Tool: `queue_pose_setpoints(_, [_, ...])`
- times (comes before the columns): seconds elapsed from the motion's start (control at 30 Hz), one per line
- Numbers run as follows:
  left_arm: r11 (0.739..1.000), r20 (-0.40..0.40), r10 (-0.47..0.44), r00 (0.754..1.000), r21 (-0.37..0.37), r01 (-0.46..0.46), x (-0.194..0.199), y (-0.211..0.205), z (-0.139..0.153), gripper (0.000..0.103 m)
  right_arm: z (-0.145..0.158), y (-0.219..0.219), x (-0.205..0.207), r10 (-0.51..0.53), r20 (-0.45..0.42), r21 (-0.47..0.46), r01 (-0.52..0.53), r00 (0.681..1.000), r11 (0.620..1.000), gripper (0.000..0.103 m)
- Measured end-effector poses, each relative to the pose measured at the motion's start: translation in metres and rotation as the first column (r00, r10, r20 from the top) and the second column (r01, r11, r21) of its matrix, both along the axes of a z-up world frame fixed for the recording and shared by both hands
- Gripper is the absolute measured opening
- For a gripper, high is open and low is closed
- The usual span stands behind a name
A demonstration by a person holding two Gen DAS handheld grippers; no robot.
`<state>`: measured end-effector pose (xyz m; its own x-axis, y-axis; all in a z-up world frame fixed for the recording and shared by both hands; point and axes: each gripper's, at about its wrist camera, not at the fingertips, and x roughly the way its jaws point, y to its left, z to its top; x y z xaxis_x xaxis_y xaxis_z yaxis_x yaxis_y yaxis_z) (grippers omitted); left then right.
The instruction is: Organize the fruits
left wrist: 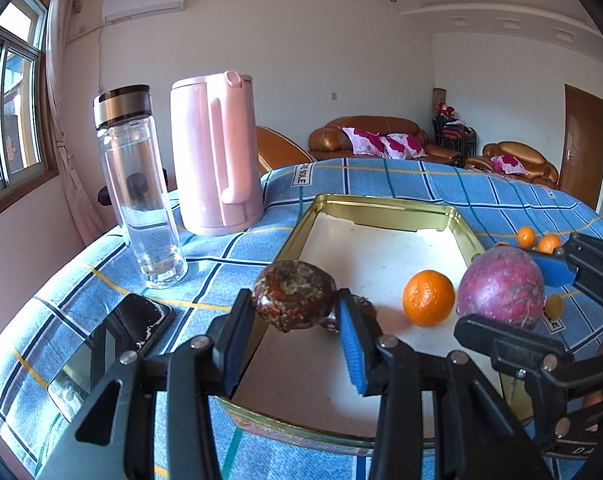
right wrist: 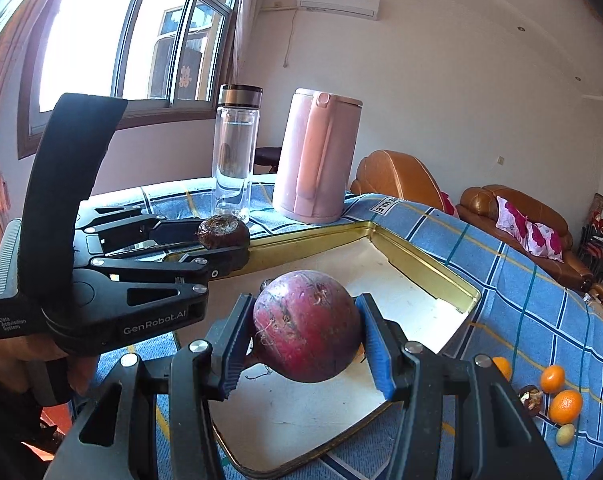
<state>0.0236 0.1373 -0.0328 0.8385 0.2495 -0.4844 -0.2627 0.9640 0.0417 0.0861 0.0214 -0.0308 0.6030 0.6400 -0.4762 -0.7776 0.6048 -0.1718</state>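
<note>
Item one: our left gripper [left wrist: 297,316] is clamped on a brown fruit [left wrist: 293,300], a flattened round piece whose broad rough face tilts up, held over the near left rim of the tin tray [left wrist: 381,210].

Item two: our right gripper [right wrist: 301,340] grips a purple fruit [right wrist: 307,326], nearly round, with no clear long axis, held above the tray's near end.

Item three: one orange [left wrist: 428,298] lies inside the tray.

Item four: small oranges [right wrist: 565,406] rest on the blue checked cloth [right wrist: 521,280] to the right of the tray.

Item five: a glass bottle [left wrist: 141,188] and a pink kettle [left wrist: 215,152] stand upright on the far left.
</note>
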Motion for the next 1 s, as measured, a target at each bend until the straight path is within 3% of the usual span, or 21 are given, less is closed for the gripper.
queue_pose_setpoints(1.0, [0.999, -0.118, -0.032, 0.993, 0.001, 0.032, 0.018, 0.001, -0.018, 0.043, -0.018, 0.018, 0.015, -0.025, -0.083, -0.084, 0.018, 0.996, 0.996, 0.054])
